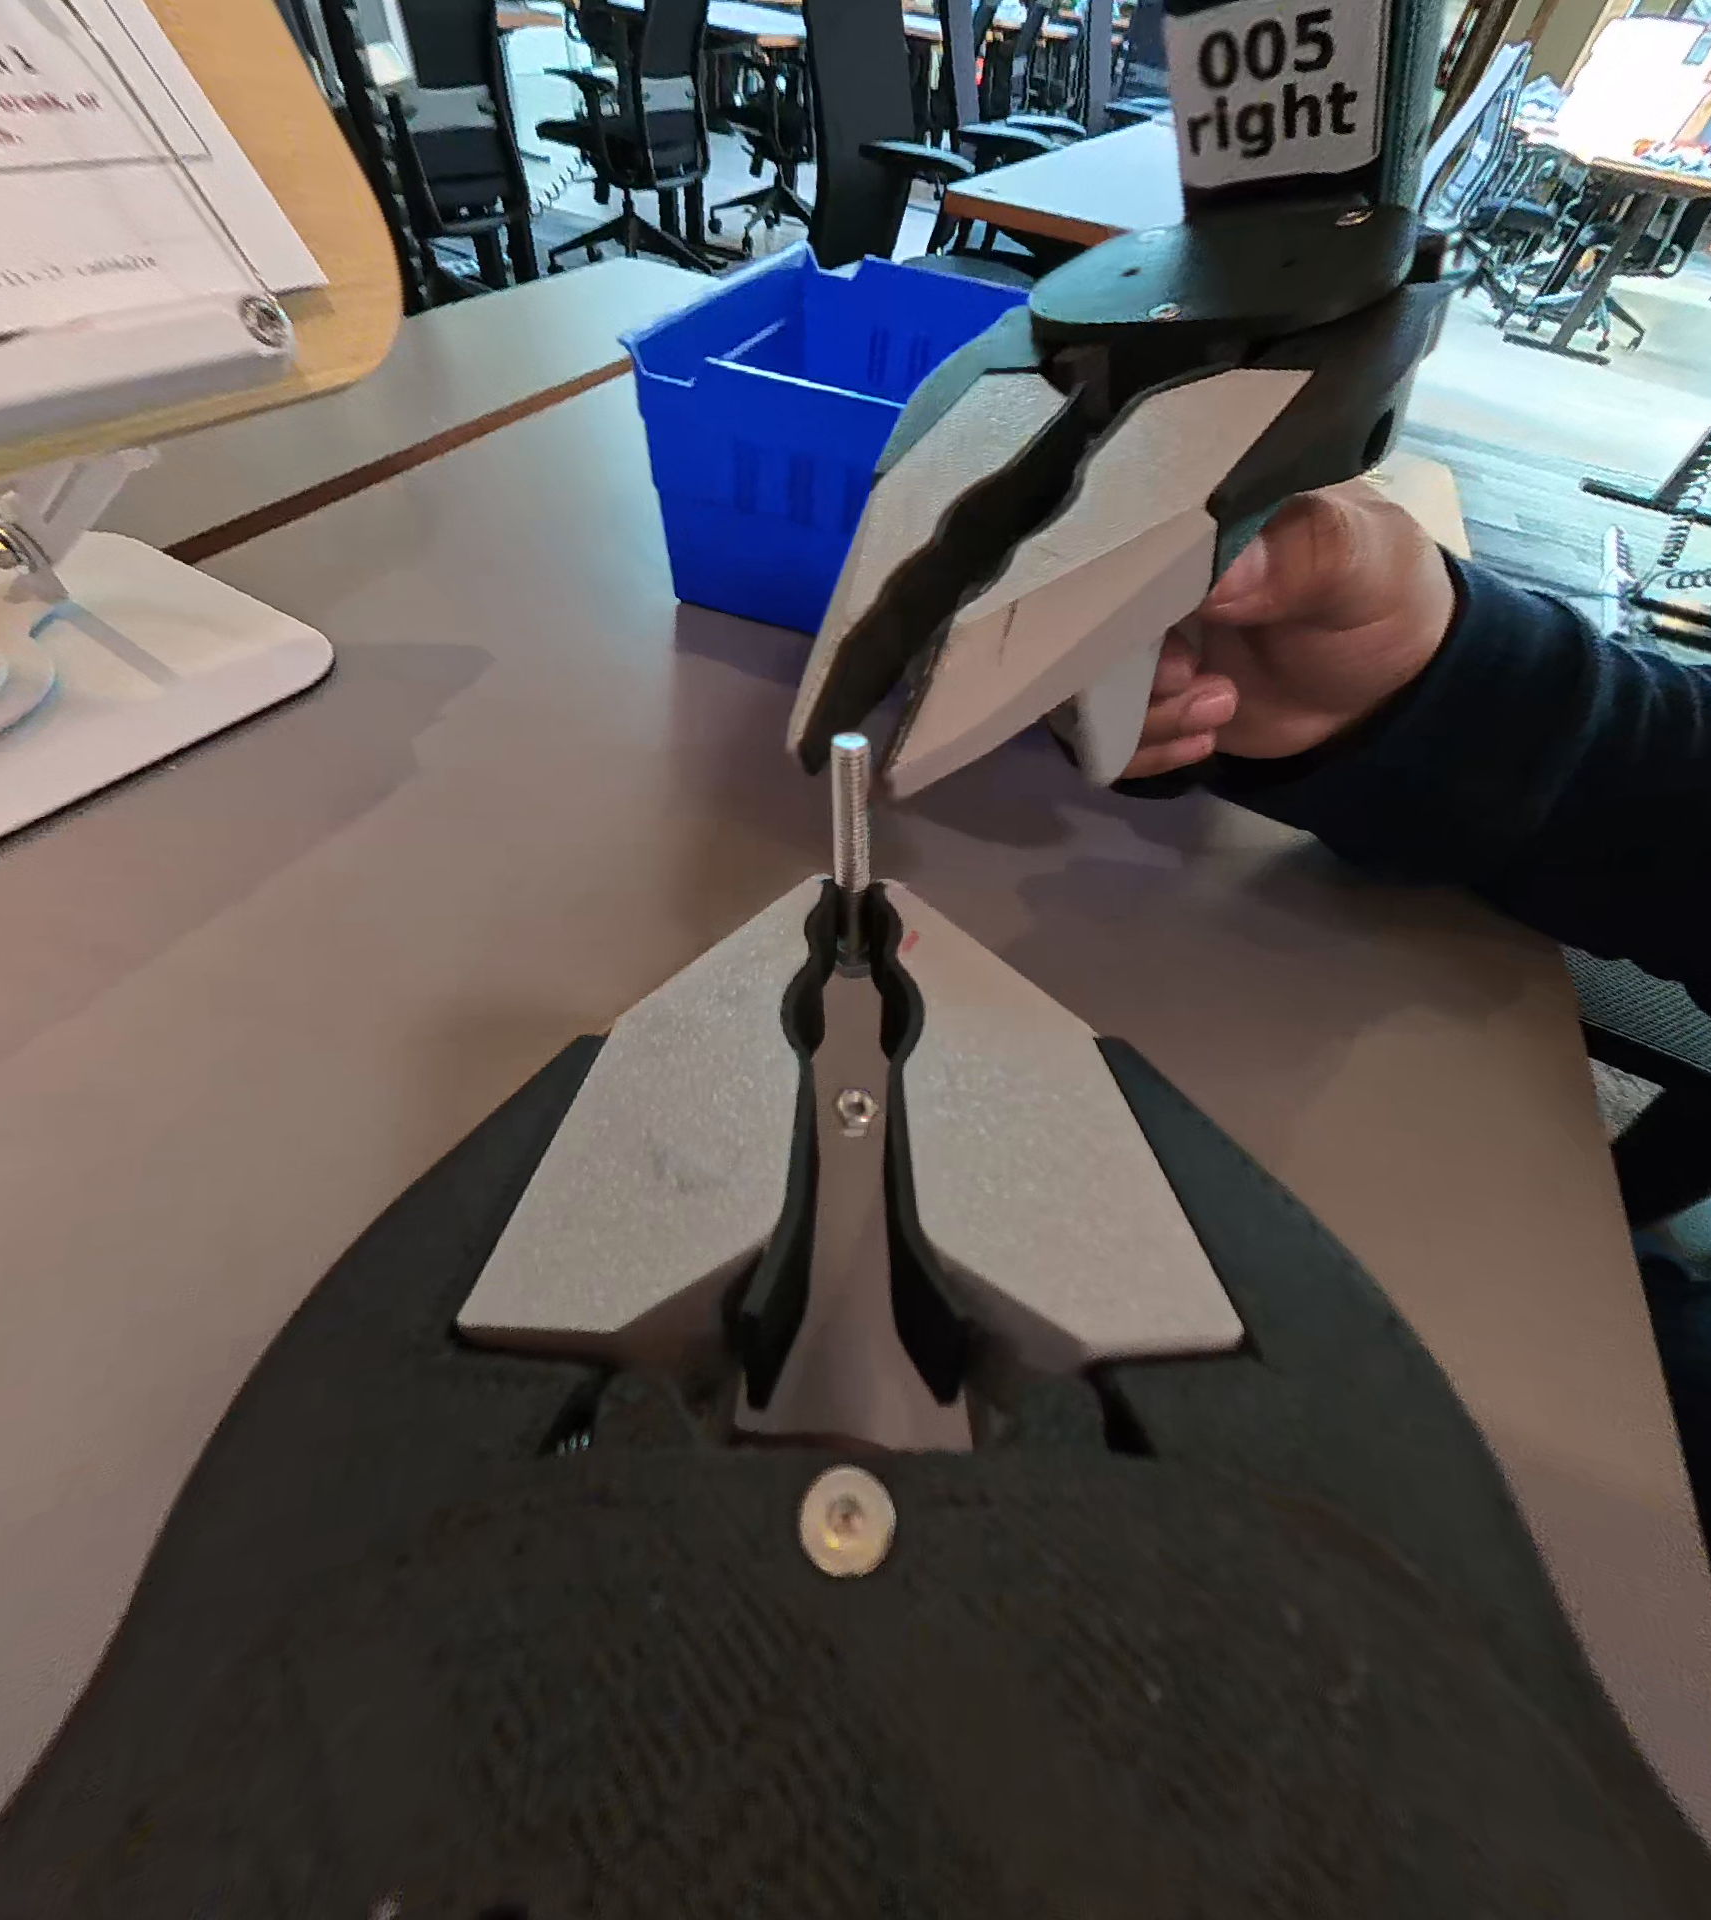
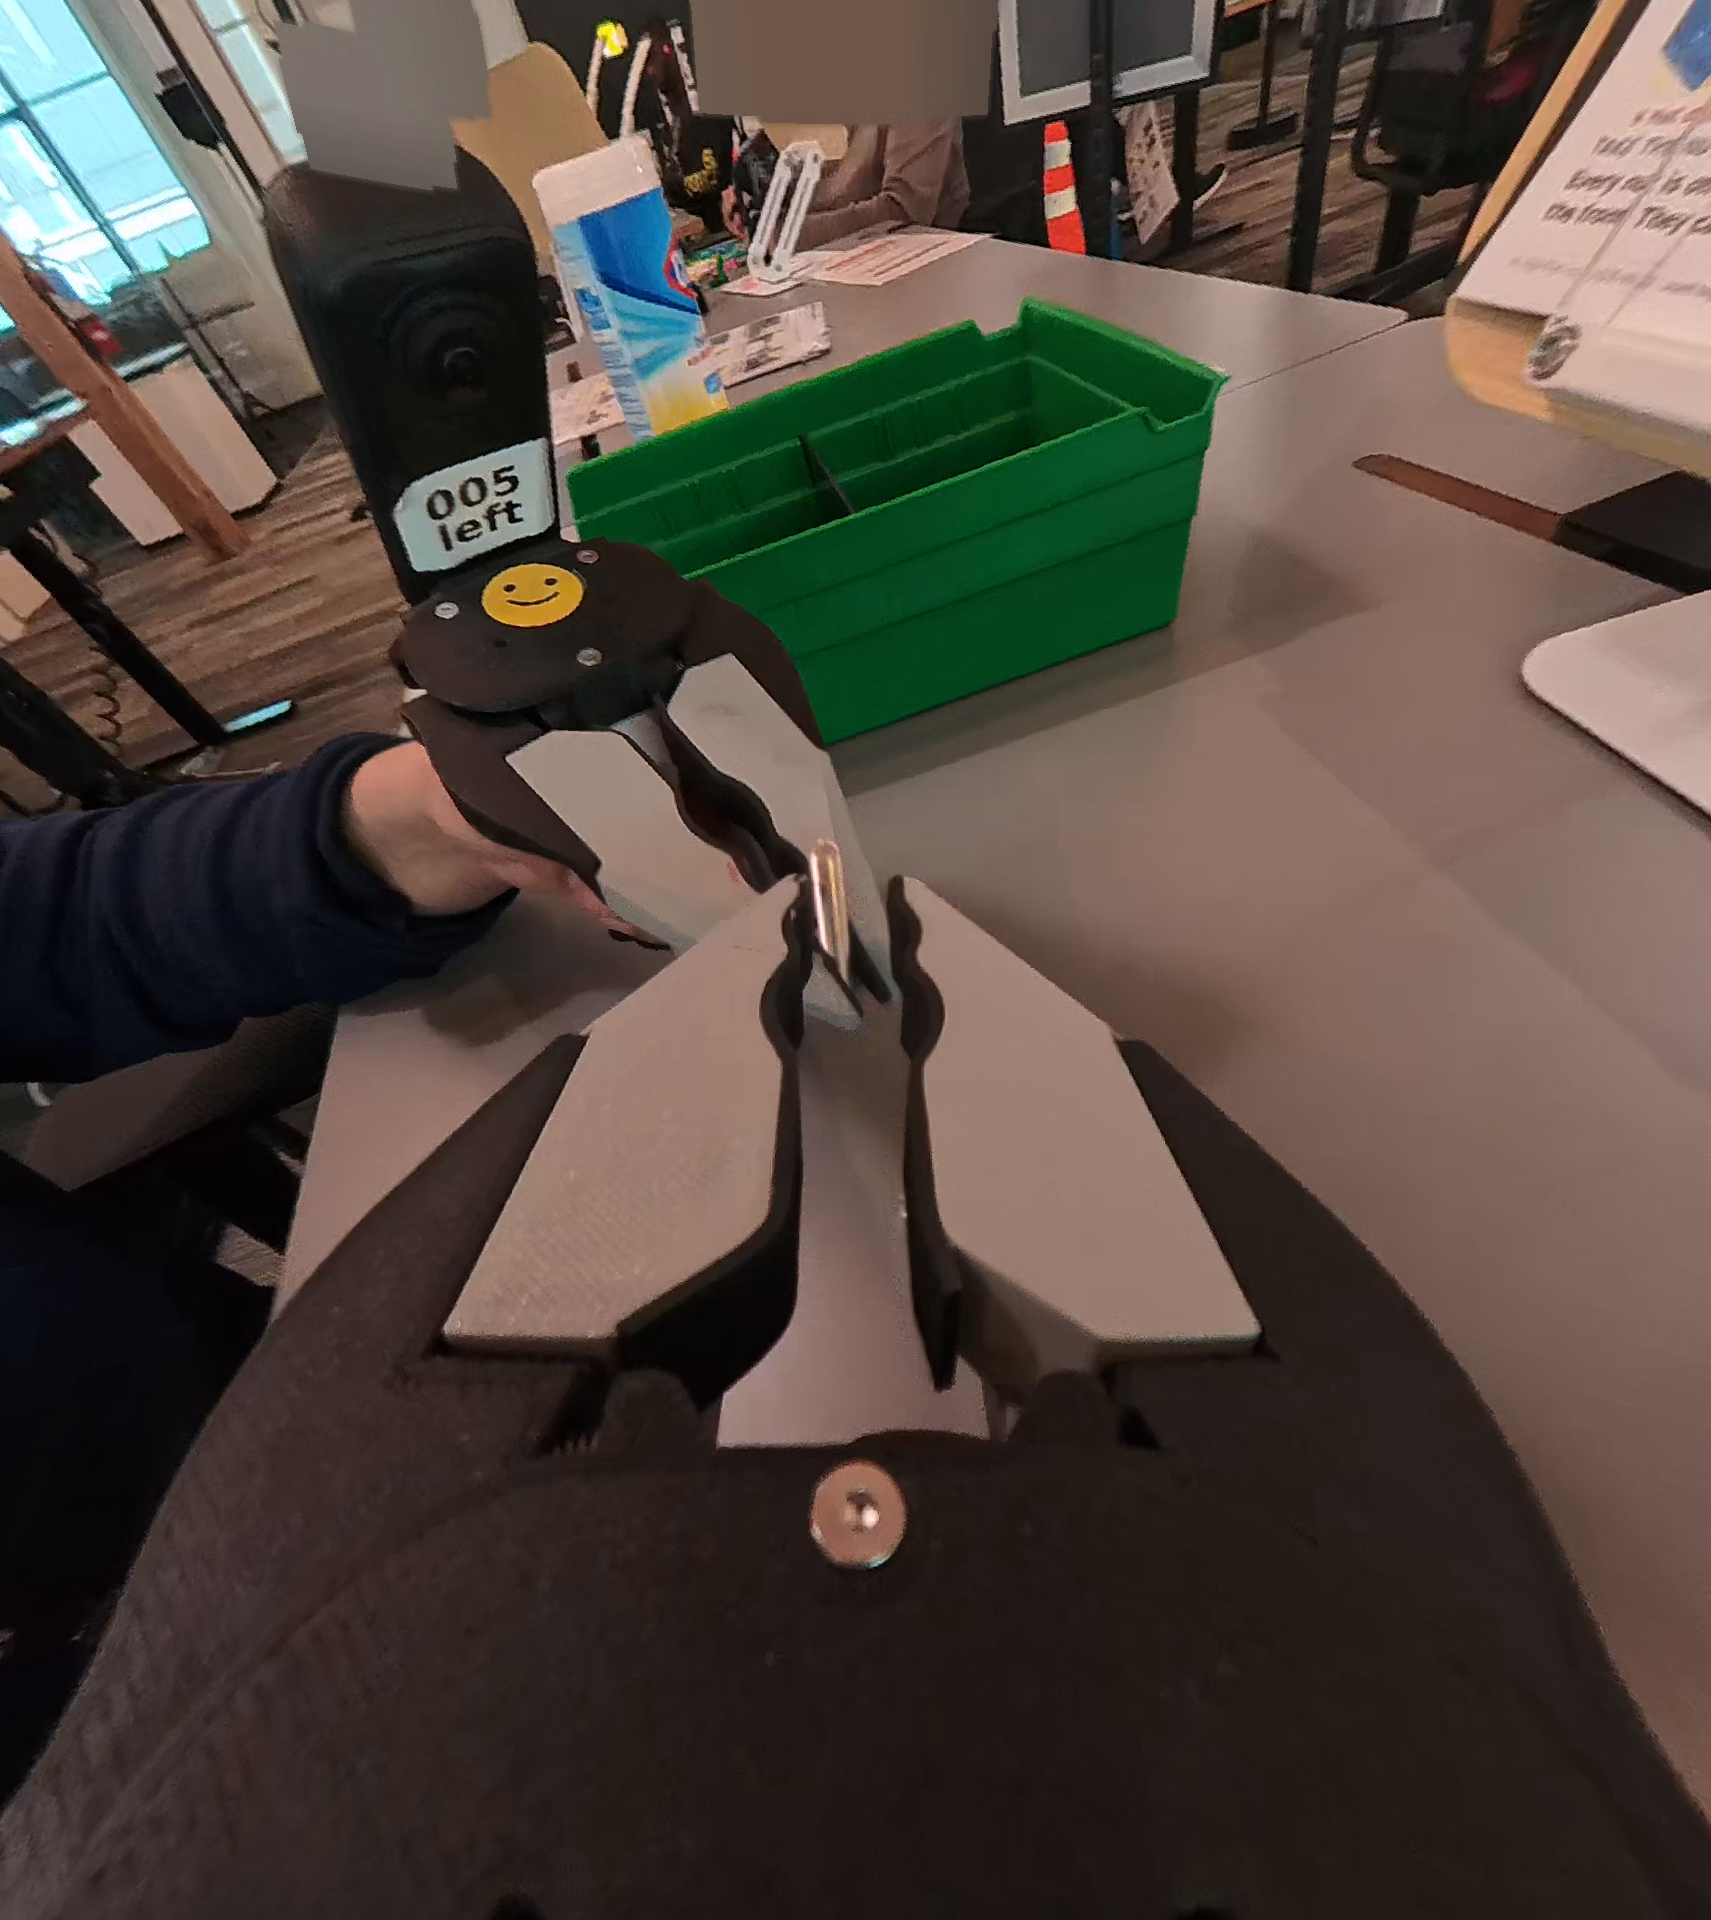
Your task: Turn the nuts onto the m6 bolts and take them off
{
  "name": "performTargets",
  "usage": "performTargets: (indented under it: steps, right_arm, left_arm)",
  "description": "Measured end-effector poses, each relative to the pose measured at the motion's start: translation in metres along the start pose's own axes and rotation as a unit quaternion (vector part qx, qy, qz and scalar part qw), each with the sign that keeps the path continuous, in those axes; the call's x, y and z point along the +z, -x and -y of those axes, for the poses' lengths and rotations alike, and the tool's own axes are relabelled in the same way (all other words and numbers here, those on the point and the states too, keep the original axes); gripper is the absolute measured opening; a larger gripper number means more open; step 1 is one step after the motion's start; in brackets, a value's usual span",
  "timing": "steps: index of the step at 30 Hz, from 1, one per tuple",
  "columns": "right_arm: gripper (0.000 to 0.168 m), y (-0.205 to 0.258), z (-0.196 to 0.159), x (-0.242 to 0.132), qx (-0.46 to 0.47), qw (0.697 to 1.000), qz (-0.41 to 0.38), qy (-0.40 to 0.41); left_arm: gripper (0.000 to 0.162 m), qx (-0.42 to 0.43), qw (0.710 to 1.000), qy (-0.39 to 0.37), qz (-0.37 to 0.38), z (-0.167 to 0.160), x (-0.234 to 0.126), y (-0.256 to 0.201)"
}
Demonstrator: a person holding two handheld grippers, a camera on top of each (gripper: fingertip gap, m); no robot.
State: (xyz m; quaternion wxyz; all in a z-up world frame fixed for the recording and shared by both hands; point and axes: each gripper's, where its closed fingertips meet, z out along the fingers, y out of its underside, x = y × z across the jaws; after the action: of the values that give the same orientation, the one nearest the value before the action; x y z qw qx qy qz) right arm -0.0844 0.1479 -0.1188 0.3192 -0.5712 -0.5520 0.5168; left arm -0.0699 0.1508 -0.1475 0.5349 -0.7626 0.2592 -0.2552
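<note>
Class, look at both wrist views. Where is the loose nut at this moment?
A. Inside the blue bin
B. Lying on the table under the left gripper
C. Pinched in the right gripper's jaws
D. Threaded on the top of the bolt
B: the nut lies flat on the table, seen between the fingers of the left gripper, while the bolt it holds has bare threads.

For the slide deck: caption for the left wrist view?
Left gripper holds a bolt upright; right gripper open at its tip.
</note>
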Motion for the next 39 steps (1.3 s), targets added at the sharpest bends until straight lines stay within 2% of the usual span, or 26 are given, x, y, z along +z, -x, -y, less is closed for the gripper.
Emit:
performTargets:
  steps: [2,4,8,13,18,21,27,29,36,39]
  right_arm:
    - [0.011,-0.01,-0.004,-0.005,-0.025,0.999,-0.03,0.015]
    - [0.011,-0.017,-0.021,-0.007,-0.057,0.995,-0.05,0.067]
    - [0.014,-0.019,-0.067,-0.002,-0.084,0.979,-0.042,0.18]
    - [0.014,-0.014,-0.099,0.006,-0.103,0.965,-0.026,0.24]
    - [0.015,-0.015,-0.109,0.013,-0.141,0.956,-0.025,0.255]
    - [0.014,-0.018,-0.115,0.015,-0.157,0.952,-0.025,0.261]
    - [0.014,-0.019,-0.116,0.019,-0.149,0.955,-0.019,0.257]
    - [0.007,-0.019,-0.116,0.019,-0.151,0.955,-0.019,0.255]
    - [0.012,-0.018,-0.115,0.021,-0.139,0.959,-0.011,0.247]
    - [0.007,-0.019,-0.115,0.021,-0.146,0.958,-0.013,0.246]
  left_arm:
    - [0.003,0.004,1.0,-0.011,0.01,0.002,-0.004,0.008]
    - [0.003,0.007,1.0,-0.018,0.015,0.002,-0.007,0.014]
    - [0.003,0.016,0.999,-0.024,0.028,-0.001,-0.008,0.026]
    - [0.003,0.024,0.999,-0.025,0.014,-0.005,-0.005,0.026]
    - [0.003,0.072,0.997,-0.025,-0.017,-0.013,-0.002,0.019]
    - [0.003,0.071,0.996,-0.038,-0.031,-0.01,-0.004,0.017]
    - [0.003,0.086,0.995,-0.035,-0.036,-0.012,-0.005,0.014]
    - [0.003,0.086,0.995,-0.032,-0.037,-0.012,-0.004,0.014]
    - [0.003,0.083,0.995,-0.026,-0.045,-0.014,-0.004,0.012]
    - [0.003,0.085,0.995,-0.024,-0.047,-0.015,-0.003,0.011]
